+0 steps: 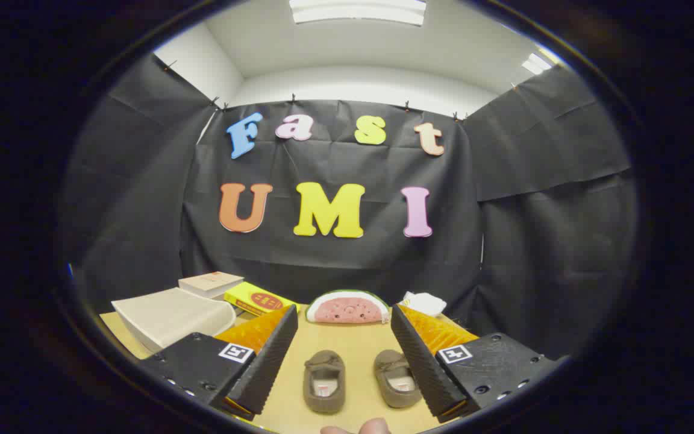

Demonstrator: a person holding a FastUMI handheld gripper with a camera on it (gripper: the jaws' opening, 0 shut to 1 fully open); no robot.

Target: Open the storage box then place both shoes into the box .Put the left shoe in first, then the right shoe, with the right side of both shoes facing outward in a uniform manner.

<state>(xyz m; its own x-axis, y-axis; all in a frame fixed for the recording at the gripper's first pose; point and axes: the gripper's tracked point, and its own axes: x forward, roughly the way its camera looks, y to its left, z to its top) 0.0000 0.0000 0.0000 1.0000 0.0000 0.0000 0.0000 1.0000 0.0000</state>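
Soft shoes on smooth matt wood
Two suede-like brown shoes (324,381) (397,378) on the wooden table (356,340); ribbed matt black gripper (344,355) fingers spread wide; translucent plastic storage box (169,319).

Premises: a staged recording booth inside a plain institutional room, not a home. Black cloth walls (503,199) are clipped up beneath white painted walls (359,84) and ceiling light panels (358,11). A pale wooden tabletop (356,343) carries assorted props: stacked books (235,289), a watermelon-slice toy (347,307), a white storage box (169,316).
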